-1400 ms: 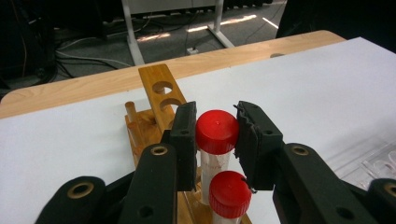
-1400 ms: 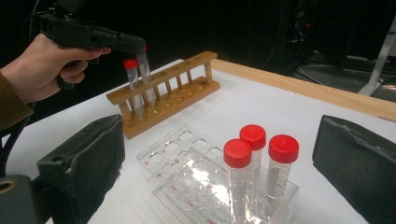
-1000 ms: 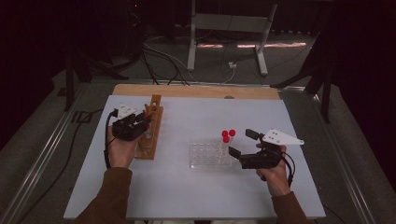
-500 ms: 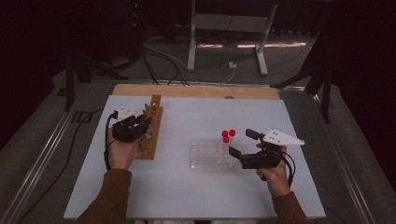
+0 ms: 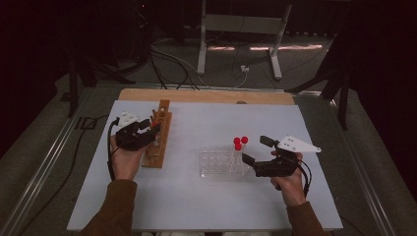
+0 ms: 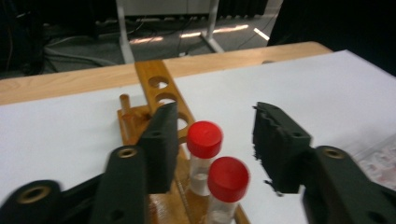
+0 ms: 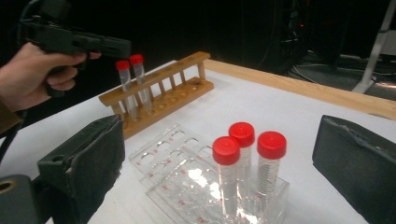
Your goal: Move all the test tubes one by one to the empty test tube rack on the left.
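My left hand-held gripper [image 5: 151, 126] hovers over the near part of the wooden rack [image 5: 158, 140], which stands on the left side of the white desk [image 5: 196, 206]. Its jaws are spread apart, grasping nothing. In the left gripper view, the left hand-held gripper [image 6: 212, 135] frames two red-capped tubes [image 6: 204, 156] standing upright in neighbouring holes of the wooden rack [image 6: 156, 91]; the caps sit between the jaws without touching either one. The holes farther along the rack stand vacant.

My right hand-held gripper [image 5: 254, 150] is held just beside the right end of the clear plastic rack [image 5: 216, 162], which lies near the middle of the desk. Its jaws are also released, wide apart, with nothing between them. A grey three-cornered plate [image 5: 299, 144] rides on top of it. In the right gripper view, three more red-capped tubes [image 7: 243, 161] stand upright, clustered at the near corner of the clear plastic rack [image 7: 173, 172], in front of the open jaws and apart from them.

That same view shows my left hand [image 7: 32, 77] farther off, holding its hand-held gripper above the two tubes in the wooden rack [image 7: 159, 95]. A bare strip of wood [image 5: 206, 96] runs along the desk's far edge.
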`<state>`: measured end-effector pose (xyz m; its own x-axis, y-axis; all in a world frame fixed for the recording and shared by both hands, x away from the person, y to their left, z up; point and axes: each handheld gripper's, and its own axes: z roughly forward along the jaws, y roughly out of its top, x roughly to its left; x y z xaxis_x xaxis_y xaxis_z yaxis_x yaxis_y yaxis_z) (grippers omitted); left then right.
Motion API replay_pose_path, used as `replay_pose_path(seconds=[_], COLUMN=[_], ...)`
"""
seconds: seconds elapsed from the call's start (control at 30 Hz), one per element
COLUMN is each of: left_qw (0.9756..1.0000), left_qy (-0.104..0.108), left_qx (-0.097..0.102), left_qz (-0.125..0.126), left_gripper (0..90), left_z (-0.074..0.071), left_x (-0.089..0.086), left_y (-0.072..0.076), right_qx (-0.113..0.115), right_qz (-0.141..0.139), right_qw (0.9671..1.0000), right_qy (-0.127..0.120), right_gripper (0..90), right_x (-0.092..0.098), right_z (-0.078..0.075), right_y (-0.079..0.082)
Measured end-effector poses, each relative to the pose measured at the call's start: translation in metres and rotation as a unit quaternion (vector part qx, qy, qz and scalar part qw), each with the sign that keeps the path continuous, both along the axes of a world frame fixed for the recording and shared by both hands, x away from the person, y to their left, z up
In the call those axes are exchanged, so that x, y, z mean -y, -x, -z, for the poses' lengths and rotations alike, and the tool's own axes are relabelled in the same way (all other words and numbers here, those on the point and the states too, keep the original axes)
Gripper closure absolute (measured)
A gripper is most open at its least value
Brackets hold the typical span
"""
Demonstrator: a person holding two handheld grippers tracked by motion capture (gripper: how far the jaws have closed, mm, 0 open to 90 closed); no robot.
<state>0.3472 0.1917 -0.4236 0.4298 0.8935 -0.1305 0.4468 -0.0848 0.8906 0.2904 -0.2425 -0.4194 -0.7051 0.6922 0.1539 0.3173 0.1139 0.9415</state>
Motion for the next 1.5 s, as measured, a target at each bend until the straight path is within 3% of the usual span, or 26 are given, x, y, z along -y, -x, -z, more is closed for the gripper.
replay_pose_path(seconds=[0.2,0.33,0.47,0.67,0.9,1.23,1.5], left_qw=[0.9993,0.9988,0.9981,0.9979,0.9969,0.9957,0.9944], left_qy=[0.038,0.045,0.054,0.054,0.059,0.064,0.079], left_qx=[0.006,0.017,0.028,0.031,0.035,0.040,0.052], left_qz=[0.004,-0.007,-0.008,0.017,0.039,0.054,0.048], left_gripper=[32.3,19.1,14.7,1.5,0.6,0.6,0.6], left_z=[-0.005,-0.006,-0.006,-0.003,0.001,-0.001,-0.007], left_x=[-0.003,-0.003,-0.001,0.008,0.019,0.026,0.019], left_y=[0.009,0.017,0.025,0.037,0.046,0.051,0.057], right_qx=[-0.002,-0.003,-0.005,-0.007,-0.009,-0.008,-0.014], right_qz=[0.015,0.021,0.027,0.041,0.050,0.050,0.029], right_qw=[0.9998,0.9996,0.9994,0.9989,0.9979,0.9960,0.9954], right_qy=[0.011,0.019,0.022,0.024,0.040,0.073,0.090], right_gripper=[2.5,3.6,5.3,8.8,16.9,52.8,65.7], right_x=[0.002,0.002,0.002,0.007,0.012,0.013,-0.001], right_z=[0.006,0.010,0.013,0.014,0.019,0.039,0.051], right_y=[-0.004,-0.006,-0.009,-0.012,-0.019,-0.030,-0.040])
